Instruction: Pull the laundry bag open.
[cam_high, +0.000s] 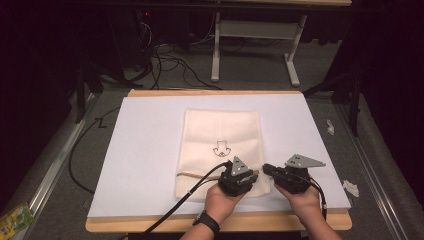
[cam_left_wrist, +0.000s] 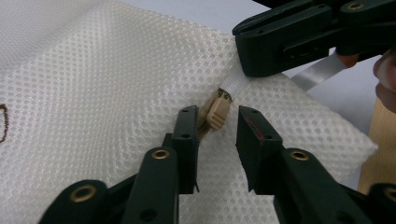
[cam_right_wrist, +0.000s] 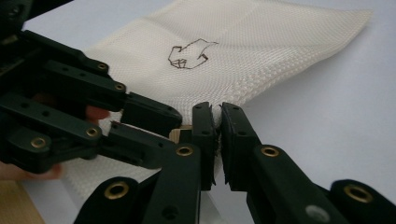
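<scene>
Cream woven-mesh zip pouch (cam_high: 220, 150), flat on white sheet (cam_high: 145, 150): left gripper (cam_left_wrist: 215, 135) jaws parted astride its tan plastic zipper pull (cam_left_wrist: 216, 114); right gripper (cam_right_wrist: 218, 140) beside, pinching apparently the white end tab (cam_left_wrist: 233, 84).

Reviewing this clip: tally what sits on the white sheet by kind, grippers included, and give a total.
Mesh bag: 1
Beige zipper pull on the bag: 1
Grippers: 2, the left gripper open around the pull, the right gripper shut on the bag's edge
Total: 4
</scene>
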